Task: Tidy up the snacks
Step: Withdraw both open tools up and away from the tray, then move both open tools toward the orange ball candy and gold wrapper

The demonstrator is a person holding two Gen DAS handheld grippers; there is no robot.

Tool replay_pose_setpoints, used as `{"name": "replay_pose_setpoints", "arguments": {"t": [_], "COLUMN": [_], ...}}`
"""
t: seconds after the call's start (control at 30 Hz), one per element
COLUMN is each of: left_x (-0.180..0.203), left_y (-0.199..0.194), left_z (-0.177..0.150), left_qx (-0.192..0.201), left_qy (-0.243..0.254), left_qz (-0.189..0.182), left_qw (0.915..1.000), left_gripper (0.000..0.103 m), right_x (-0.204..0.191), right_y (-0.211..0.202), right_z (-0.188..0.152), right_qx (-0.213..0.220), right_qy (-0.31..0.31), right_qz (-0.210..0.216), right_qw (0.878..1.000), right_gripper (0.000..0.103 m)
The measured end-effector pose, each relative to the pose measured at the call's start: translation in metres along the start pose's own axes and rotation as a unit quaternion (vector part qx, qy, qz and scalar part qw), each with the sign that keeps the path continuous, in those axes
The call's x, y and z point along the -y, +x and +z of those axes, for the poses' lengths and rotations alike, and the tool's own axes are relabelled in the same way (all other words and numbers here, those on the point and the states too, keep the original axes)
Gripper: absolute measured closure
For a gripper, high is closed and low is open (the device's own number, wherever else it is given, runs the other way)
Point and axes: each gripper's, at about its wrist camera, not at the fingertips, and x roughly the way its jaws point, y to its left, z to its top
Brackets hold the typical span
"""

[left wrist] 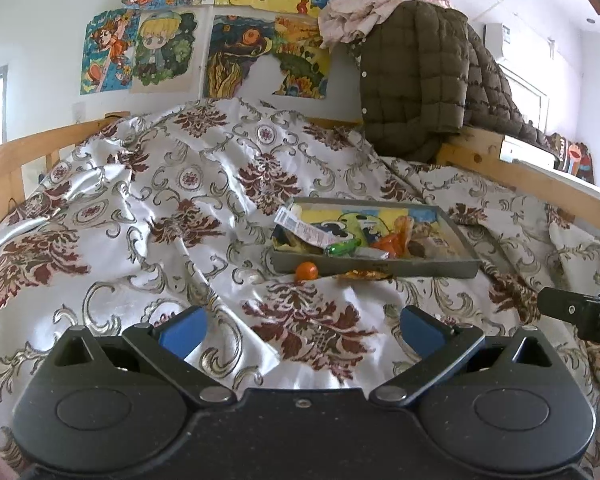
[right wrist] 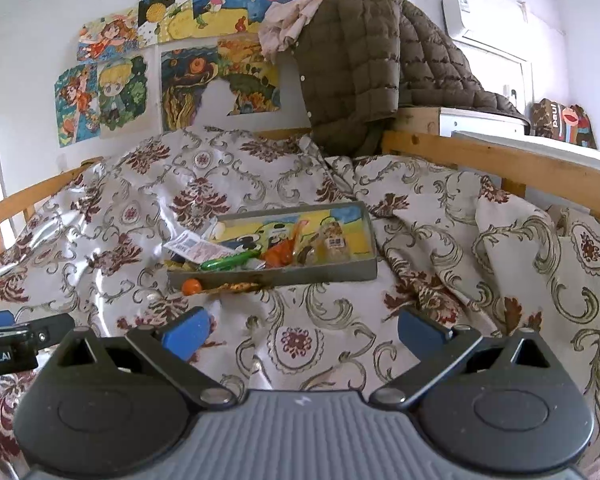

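A shallow grey tray (left wrist: 466, 244) (right wrist: 364, 220) lies on the patterned bedspread and holds several snack packets, among them a green one (left wrist: 342, 247) (right wrist: 230, 261) and an orange one (left wrist: 392, 245) (right wrist: 282, 252). A small orange ball-shaped snack (left wrist: 306, 271) (right wrist: 191, 287) lies on the spread just in front of the tray's near wall, next to a flat orange wrapper (left wrist: 362, 275) (right wrist: 236, 287). My left gripper (left wrist: 302, 326) is open and empty, well short of the tray. My right gripper (right wrist: 304, 330) is open and empty too, to the right of the left one.
The crumpled floral bedspread (left wrist: 180, 200) (right wrist: 460, 220) covers the bed inside a wooden frame (left wrist: 540, 184) (right wrist: 480, 156). A brown quilted jacket (left wrist: 416, 80) (right wrist: 360, 64) hangs at the back right. Drawings (left wrist: 160, 52) cover the wall.
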Motion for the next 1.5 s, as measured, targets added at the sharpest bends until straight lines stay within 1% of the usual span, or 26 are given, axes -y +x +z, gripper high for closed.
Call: {"name": "replay_pose_setpoints", "arguments": {"t": [0.27, 0.57, 1.1, 1.33, 1.43, 1.5], "left_x": [-0.003, -0.005, -0.002, -0.004, -0.008, -0.012], "left_y": [-0.003, 0.001, 0.013, 0.018, 0.02, 0.023], "left_z": [-0.003, -0.003, -0.005, -0.005, -0.005, -0.004], "left_qx": [-0.011, -0.028, -0.059, -0.074, -0.08, -0.087], "left_qy": [-0.003, -0.005, 0.002, -0.006, -0.017, -0.028], "left_qz": [0.02, 0.04, 0.062, 0.069, 0.079, 0.077], "left_qw": [0.9997, 0.9988, 0.9963, 0.9948, 0.9935, 0.9928], "left_gripper": [0.001, 0.001, 0.001, 0.001, 0.001, 0.001], "right_x": [-0.013, -0.021, -0.022, -0.026, -0.026, -0.025], "right_y": [-0.003, 0.002, 0.012, 0.017, 0.021, 0.025], "right_z": [-0.009, -0.014, -0.017, -0.018, -0.018, -0.017], "right_qx": [-0.017, -0.037, -0.062, -0.073, -0.085, -0.096], "right_qy": [-0.021, -0.037, -0.034, -0.037, -0.034, -0.029], "right_qz": [0.01, 0.013, 0.011, 0.014, 0.02, 0.027], "right_qw": [1.0, 0.999, 0.997, 0.997, 0.996, 0.995], "right_gripper": [0.0, 0.0, 0.0, 0.0, 0.0, 0.0]}}
